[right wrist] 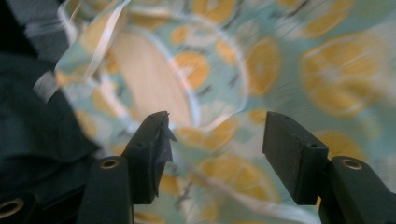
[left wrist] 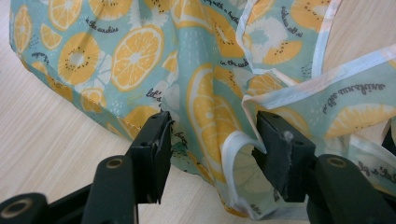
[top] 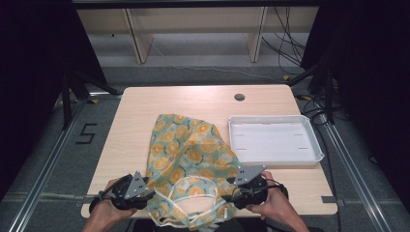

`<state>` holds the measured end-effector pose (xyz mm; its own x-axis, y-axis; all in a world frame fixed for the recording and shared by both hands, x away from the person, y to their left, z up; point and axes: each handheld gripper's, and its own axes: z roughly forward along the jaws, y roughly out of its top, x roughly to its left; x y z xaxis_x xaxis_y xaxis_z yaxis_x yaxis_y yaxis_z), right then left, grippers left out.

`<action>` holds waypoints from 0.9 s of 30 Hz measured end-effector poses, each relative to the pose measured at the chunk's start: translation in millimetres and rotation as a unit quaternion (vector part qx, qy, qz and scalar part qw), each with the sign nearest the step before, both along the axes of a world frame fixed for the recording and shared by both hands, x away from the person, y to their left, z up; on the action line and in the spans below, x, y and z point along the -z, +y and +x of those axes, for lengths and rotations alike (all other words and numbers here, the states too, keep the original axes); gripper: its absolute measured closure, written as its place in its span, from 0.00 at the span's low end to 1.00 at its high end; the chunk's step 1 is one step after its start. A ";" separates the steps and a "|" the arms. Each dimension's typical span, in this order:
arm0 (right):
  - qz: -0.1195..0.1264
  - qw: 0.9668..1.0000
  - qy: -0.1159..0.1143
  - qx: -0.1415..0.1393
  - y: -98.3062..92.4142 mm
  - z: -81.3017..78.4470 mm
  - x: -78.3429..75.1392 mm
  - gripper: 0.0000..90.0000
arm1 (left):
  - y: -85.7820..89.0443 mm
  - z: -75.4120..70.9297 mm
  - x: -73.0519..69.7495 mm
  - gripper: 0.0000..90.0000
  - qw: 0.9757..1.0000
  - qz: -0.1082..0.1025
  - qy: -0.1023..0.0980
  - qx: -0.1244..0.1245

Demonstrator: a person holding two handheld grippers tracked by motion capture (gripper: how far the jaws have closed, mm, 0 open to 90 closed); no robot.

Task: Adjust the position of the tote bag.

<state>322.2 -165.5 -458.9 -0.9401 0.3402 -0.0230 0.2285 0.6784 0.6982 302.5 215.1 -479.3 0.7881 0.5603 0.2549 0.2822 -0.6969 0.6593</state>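
A teal cloth (top: pixel 188 154) printed with orange slices lies crumpled at the front middle of the wooden table (top: pixel 193 99). Its white-trimmed straps (top: pixel 193 200) loop at the near edge. My left gripper (top: pixel 151 195) sits at the cloth's front left corner and is open. In the left gripper view the cloth (left wrist: pixel 140 56) bunches between the spread jaws of my left gripper (left wrist: pixel 212 140), with a white trim loop (left wrist: pixel 229 154) by the right jaw. My right gripper (top: pixel 227 198) is at the front right, open. In the blurred right gripper view my right gripper (right wrist: pixel 215 140) hovers over the cloth (right wrist: pixel 280 60).
A white, shallow tray (top: pixel 273 118) stands on the right half of the table, just beyond my right hand. A round cable hole (top: pixel 239 97) is near the far edge. Shelving and cables lie behind the table.
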 end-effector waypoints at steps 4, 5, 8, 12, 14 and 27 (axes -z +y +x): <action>-0.014 0.999 0.021 -0.023 2.6 -5.9 10.4 0.44 | 0.1 1.9 0.6 0.51 1.000 0.000 0.006 -0.004; -0.008 0.999 0.020 -0.037 4.1 -4.8 12.0 0.44 | 0.2 2.4 0.7 0.51 1.000 -0.001 0.007 -0.003; -0.009 0.998 0.024 -0.054 10.9 -6.5 16.2 0.43 | 1.3 3.3 0.6 0.51 1.000 -0.003 0.008 -0.006; -0.028 0.997 0.035 -0.062 17.6 -10.1 23.3 0.43 | 1.4 4.7 0.6 0.51 1.000 -0.005 0.017 -0.009; -0.032 0.996 0.032 -0.075 19.6 -7.4 27.9 0.46 | 1.4 5.6 1.0 0.51 1.000 -0.004 0.016 -0.008; -0.038 0.990 0.010 -0.133 22.2 -4.3 32.7 0.98 | 1.3 5.4 -0.8 0.48 1.000 -0.006 0.014 -0.014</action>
